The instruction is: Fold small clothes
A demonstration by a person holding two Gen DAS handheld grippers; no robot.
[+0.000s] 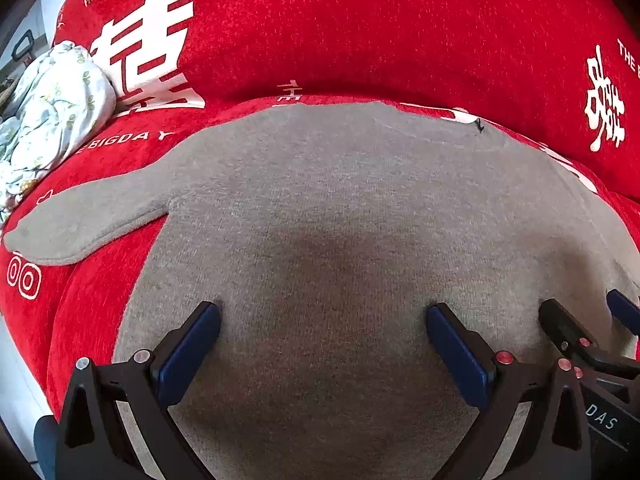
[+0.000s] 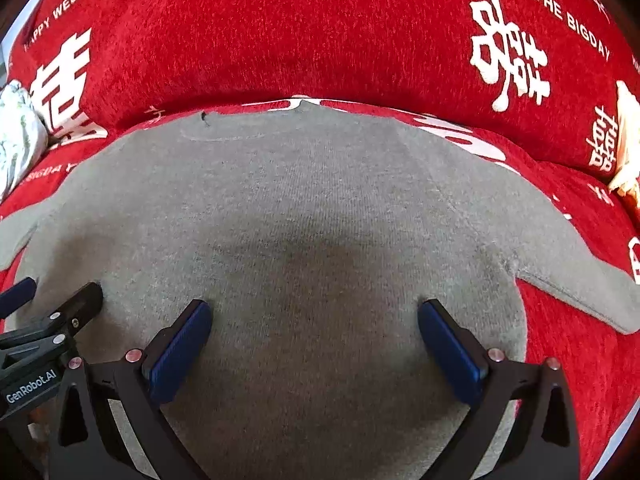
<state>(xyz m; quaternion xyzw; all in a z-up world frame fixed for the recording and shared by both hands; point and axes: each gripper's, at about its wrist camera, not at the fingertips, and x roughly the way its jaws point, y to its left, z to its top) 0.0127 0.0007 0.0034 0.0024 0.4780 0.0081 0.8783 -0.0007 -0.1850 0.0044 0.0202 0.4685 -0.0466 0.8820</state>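
1. Across the whole frame in both wrist views, a red sofa cover (image 1: 400, 40) printed with white characters lies under everything.
2. Spread flat over its seat, filling the centre and bottom of each view, is the grey sweater (image 1: 340, 200): one sleeve (image 1: 80, 220) reaches to the left edge of the left view, the other sleeve (image 2: 580, 288) to the right edge of the right view.
3. At upper left, a bunched floral cloth (image 1: 52, 112) sits apart from it.
4. Judging by this layout, folding starts with the sleeves: pinch each near its cuff and carry it inward, keeping the body smooth.
5. Left gripper (image 1: 322, 320) and right gripper (image 2: 314, 316) hang side by side over the lower body, jaws wide apart, holding nothing; contact with the knit is unclear.
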